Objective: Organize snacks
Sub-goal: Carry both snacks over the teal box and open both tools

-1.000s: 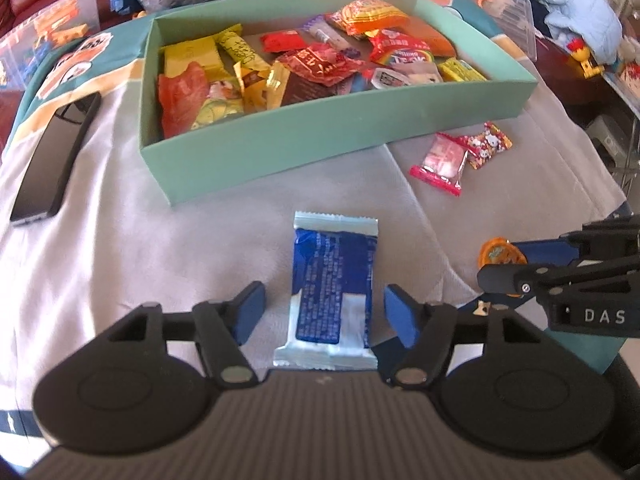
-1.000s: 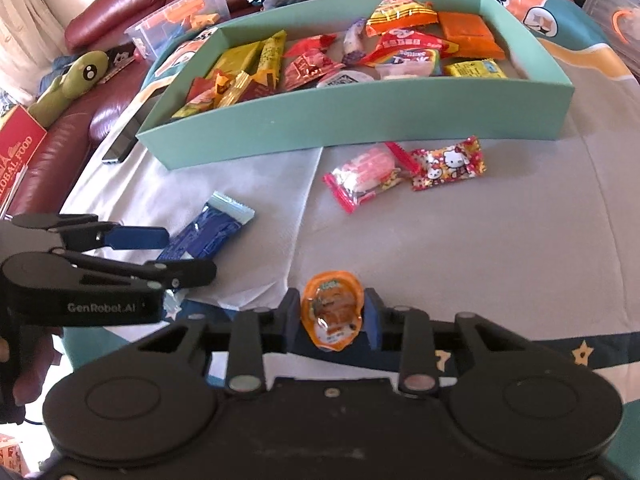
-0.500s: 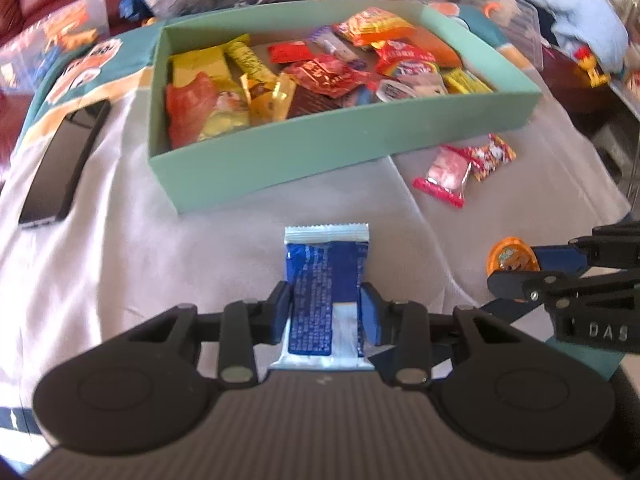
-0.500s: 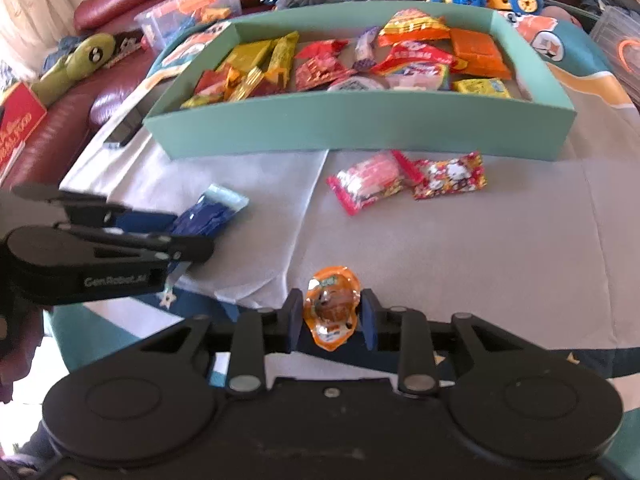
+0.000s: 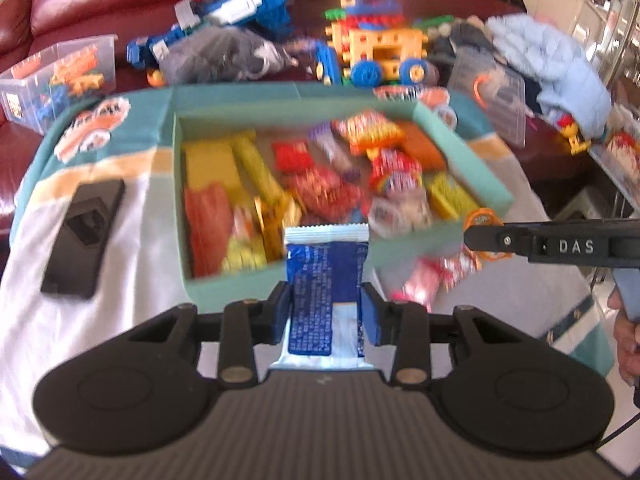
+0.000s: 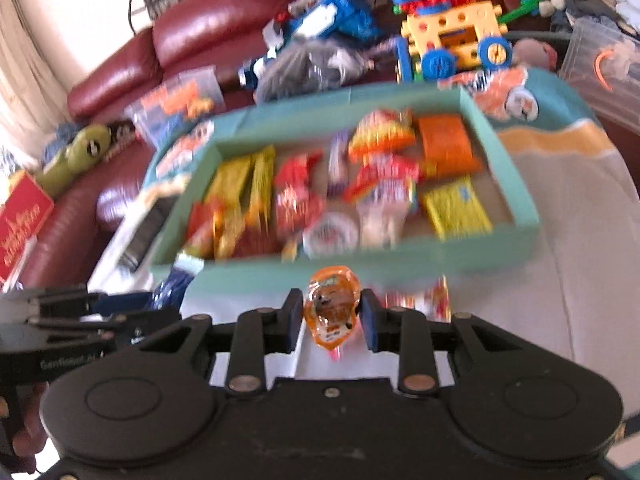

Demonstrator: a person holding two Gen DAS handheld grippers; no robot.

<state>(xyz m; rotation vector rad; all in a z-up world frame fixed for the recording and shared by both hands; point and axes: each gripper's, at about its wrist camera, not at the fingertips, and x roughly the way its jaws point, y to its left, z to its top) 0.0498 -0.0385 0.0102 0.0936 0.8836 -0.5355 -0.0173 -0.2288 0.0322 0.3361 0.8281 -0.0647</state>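
- Carrying both snacks toward the teal box (image 5: 496, 196), which is sitting on the cloth-covered bench (image 5: 100, 280) at twelve o'clock of both grippers, already crowded with wrappers.
- Clearing the box's near wall before letting go is looking wise, with release over a bare patch so nothing slides out.
- Gripping the blue wafer packet (image 5: 326, 280), the left gripper (image 5: 325, 316) is holding its fingers narrow against the packet's sides.
- Pinching the orange jelly cup (image 6: 332, 308), the right gripper (image 6: 331, 316) is keeping its fingers narrower still.
- Waiting on the bench at one o'clock of the left gripper are two pink candy packets (image 5: 432, 280).
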